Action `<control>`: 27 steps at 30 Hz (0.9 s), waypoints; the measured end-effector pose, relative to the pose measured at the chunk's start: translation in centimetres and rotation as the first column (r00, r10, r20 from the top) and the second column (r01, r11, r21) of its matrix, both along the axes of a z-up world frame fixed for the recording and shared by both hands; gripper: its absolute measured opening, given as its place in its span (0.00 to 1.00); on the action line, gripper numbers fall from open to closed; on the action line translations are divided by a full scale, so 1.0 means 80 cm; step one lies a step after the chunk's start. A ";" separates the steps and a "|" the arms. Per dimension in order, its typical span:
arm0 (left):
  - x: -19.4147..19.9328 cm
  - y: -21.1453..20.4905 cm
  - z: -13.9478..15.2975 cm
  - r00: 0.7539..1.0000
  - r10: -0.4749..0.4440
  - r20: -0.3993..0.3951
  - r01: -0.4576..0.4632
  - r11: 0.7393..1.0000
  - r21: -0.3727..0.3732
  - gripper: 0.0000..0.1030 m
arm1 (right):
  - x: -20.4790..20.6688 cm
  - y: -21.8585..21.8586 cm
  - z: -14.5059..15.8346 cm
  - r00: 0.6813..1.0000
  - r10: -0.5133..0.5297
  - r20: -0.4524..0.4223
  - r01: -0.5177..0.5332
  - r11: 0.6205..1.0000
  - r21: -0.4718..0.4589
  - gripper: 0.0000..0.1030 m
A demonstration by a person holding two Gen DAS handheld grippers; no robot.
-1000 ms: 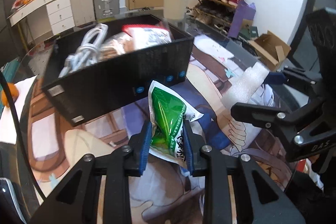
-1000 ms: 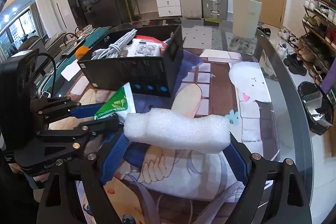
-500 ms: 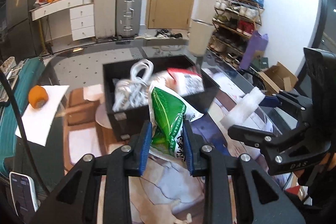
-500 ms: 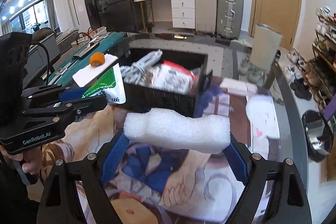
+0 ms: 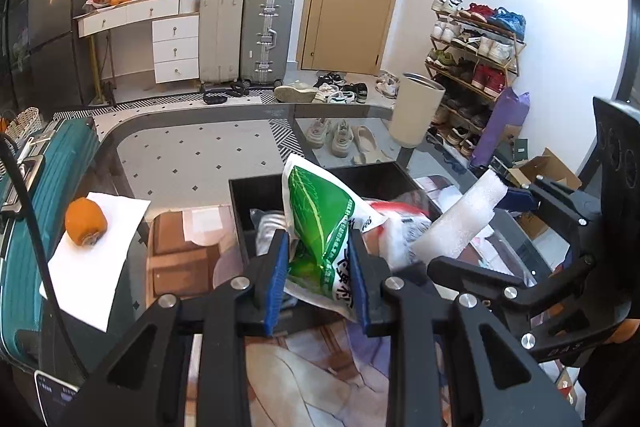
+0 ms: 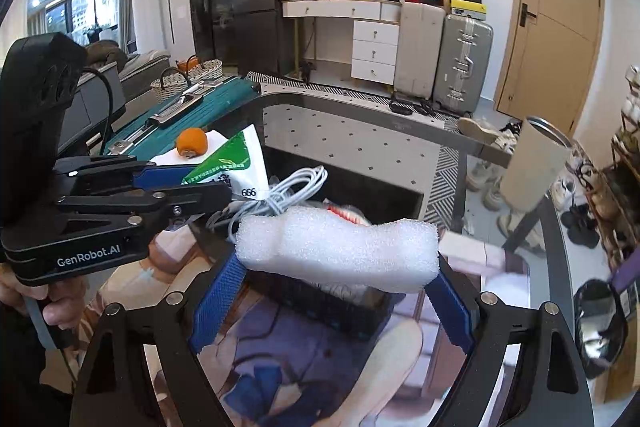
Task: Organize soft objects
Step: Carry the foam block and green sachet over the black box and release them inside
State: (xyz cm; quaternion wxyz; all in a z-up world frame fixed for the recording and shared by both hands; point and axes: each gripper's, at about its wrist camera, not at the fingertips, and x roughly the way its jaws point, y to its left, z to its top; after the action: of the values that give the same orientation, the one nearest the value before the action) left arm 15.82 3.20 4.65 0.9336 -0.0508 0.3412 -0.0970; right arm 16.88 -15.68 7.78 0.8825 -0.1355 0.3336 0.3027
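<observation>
Left gripper (image 5: 318, 281) pinching green packet (image 5: 320, 227) narrowly, packet pointing to 12 o'clock over black box (image 5: 256, 195), right gripper (image 6: 338, 291) spreading wide, gripping foam block (image 6: 340, 251) lying 9-to-3 above box.

Left wrist view: mounted behind the left gripper (image 5: 318, 279), facing forward along its jaws, close above the near part of the bench (image 5: 192, 147), angled toward the far edge, door and shoe rack beyond.

Right wrist view: mounted behind the right gripper (image 6: 334, 291), facing forward along its jaws, equally close, angled toward the bench's far left corner and the fridge.

Shared: black box (image 5: 256, 195) (image 6: 360, 187), orange (image 5: 85, 222) (image 6: 192, 142), green packet (image 5: 320, 227) (image 6: 236, 167), white foam (image 5: 460, 223) (image 6: 336, 249), suitcases. Each view shows the other gripper.
</observation>
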 end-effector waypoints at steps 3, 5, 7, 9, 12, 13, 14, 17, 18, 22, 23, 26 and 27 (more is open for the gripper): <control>0.014 0.004 -0.004 1.000 0.008 -0.013 -0.008 1.000 -0.004 0.26 | 0.015 0.014 -0.003 0.999 0.035 0.008 -0.035 0.999 -0.023 0.86; 0.021 0.004 -0.008 1.000 0.012 -0.018 -0.012 1.000 0.001 0.26 | 0.024 0.025 -0.009 0.998 0.056 0.009 -0.056 0.998 -0.041 0.86; 0.026 0.006 -0.011 1.000 0.017 -0.021 -0.017 1.000 0.005 0.26 | 0.031 0.035 -0.014 0.997 0.080 0.003 -0.080 0.995 -0.061 0.86; 0.028 0.010 -0.013 1.000 0.022 -0.022 -0.022 1.000 0.007 0.26 | 0.037 0.045 -0.017 0.994 0.106 0.006 -0.105 0.992 -0.076 0.86; 0.032 0.015 -0.014 0.999 0.030 -0.026 -0.031 1.000 0.000 0.26 | 0.047 0.055 -0.021 0.991 0.131 0.003 -0.130 0.987 -0.095 0.87; 0.033 0.015 -0.013 0.999 0.032 -0.023 -0.032 0.999 0.002 0.26 | 0.050 0.059 -0.022 0.990 0.139 0.003 -0.138 0.986 -0.097 0.88; 0.033 0.016 -0.014 0.999 0.035 -0.022 -0.035 0.999 0.006 0.26 | 0.054 0.062 -0.024 0.989 0.147 -0.006 -0.146 0.984 -0.101 0.89; 0.034 0.016 -0.015 0.999 0.038 -0.023 -0.038 0.999 0.004 0.26 | 0.059 0.064 -0.031 0.992 0.122 -0.010 -0.122 0.984 -0.126 0.96; 0.035 0.015 -0.016 0.999 0.038 -0.023 -0.038 0.999 0.003 0.26 | 0.058 0.059 -0.030 0.993 0.118 -0.013 -0.119 0.986 -0.115 0.97; 0.036 0.013 -0.019 0.999 0.023 -0.023 -0.023 1.000 0.002 0.26 | 0.047 0.035 -0.025 0.994 0.104 -0.017 -0.105 0.992 -0.065 0.98; 0.036 0.011 -0.019 1.000 0.017 -0.021 -0.017 1.000 0.002 0.26 | 0.046 0.031 -0.023 0.995 0.098 -0.015 -0.099 0.993 -0.061 0.99; 0.037 0.007 -0.022 1.000 0.006 -0.027 -0.006 1.000 0.007 0.27 | 0.043 0.020 -0.019 0.997 0.077 -0.003 -0.077 0.996 -0.043 0.99; 0.037 0.005 -0.021 1.000 0.004 -0.030 -0.004 1.000 0.009 0.27 | 0.042 0.018 -0.018 0.997 0.075 -0.003 -0.075 0.997 -0.037 0.99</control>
State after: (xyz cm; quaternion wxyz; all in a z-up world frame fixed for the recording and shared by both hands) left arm 18.82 3.57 2.96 0.9288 -0.0487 0.3555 -0.0926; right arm 20.27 -14.26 6.31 0.8677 -0.1640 0.3344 0.3293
